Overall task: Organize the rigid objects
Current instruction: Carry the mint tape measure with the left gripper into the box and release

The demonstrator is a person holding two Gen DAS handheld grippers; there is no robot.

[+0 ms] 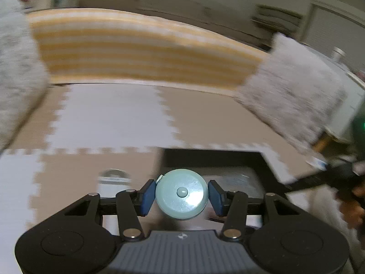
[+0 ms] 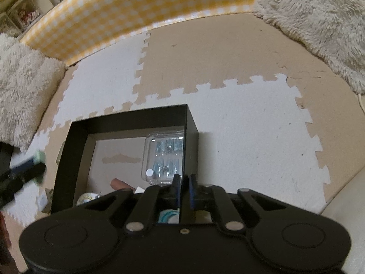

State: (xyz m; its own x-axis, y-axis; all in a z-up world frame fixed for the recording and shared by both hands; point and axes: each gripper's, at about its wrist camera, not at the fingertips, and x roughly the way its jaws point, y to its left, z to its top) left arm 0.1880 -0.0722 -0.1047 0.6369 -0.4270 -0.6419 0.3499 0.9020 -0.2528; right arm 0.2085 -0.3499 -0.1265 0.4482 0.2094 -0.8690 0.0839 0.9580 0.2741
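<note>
One black box (image 2: 190, 123) sits on the foam puzzle mat (image 2: 251, 123), and everything here is placed against it. Inside it lie one clear plastic case (image 2: 163, 157) against the right wall, one brown cylinder (image 2: 118, 183) nearer the camera, and a round pale item at the near left corner, too hidden to name. One round teal tape measure (image 1: 181, 193) is outside the box, held above its near edge.

The left gripper (image 1: 181, 194) points level toward the box, its two blue pads (image 1: 147, 196) pressed against opposite sides of the tape measure, jaws moderately spread to fit its width. The left view is motion-blurred. The right gripper (image 2: 182, 182) tilts downward over the box's right wall, its fingers nearly together with the thin wall standing in the narrow gap; whether they actually pinch the wall cannot be told.

Beyond the box stretches bare mat up to one yellow checked barrier (image 2: 136, 11). Two fluffy grey rugs (image 2: 319, 22) flank it, one left, one right of the box, both well apart from it.
</note>
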